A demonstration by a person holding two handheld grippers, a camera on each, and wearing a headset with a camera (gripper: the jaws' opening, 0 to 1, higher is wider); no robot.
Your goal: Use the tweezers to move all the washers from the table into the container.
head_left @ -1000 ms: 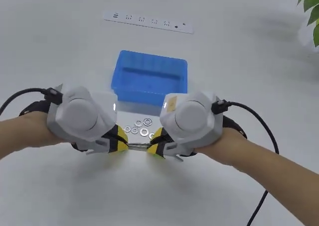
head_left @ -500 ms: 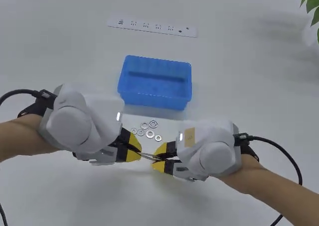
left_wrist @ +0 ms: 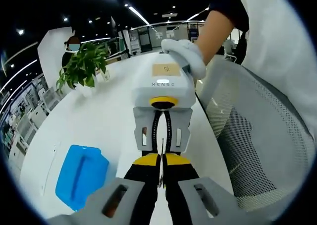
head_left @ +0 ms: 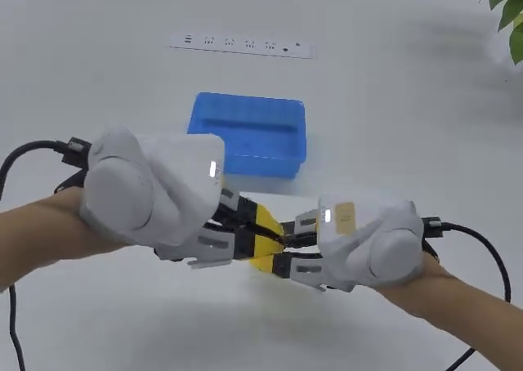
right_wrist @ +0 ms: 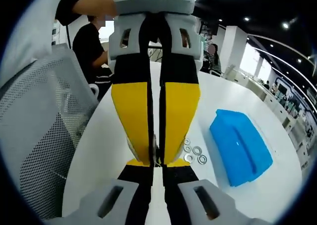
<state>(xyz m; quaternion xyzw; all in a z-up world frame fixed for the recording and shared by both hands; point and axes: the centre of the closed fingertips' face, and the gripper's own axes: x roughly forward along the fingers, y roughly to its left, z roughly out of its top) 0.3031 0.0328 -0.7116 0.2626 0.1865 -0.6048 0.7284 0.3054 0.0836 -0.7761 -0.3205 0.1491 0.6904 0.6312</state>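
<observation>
Thin, silvery tweezers [left_wrist: 162, 161] ran lengthwise between the two nose-to-nose grippers, held above the table [head_left: 392, 101]. The left gripper [head_left: 268, 224] and right gripper [head_left: 263, 261] each had their jaws pinched on one end. Which way the tips pointed was unclear.

Grippers x2: left [head_left: 268, 226], right [head_left: 271, 262]; tweezers [left_wrist: 162, 156] x1, container [head_left: 249, 130] x1, washers [right_wrist: 197, 150] approx 5, pwr strip [head_left: 241, 46] x1.

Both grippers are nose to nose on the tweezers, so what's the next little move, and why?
Probably open the left gripper, leaving the tweezers to the right gripper. Both look shut on them, tip to tip, and tweezers pinned from both ends cannot pick anything up. The washers lie close by, next to the container.
</observation>
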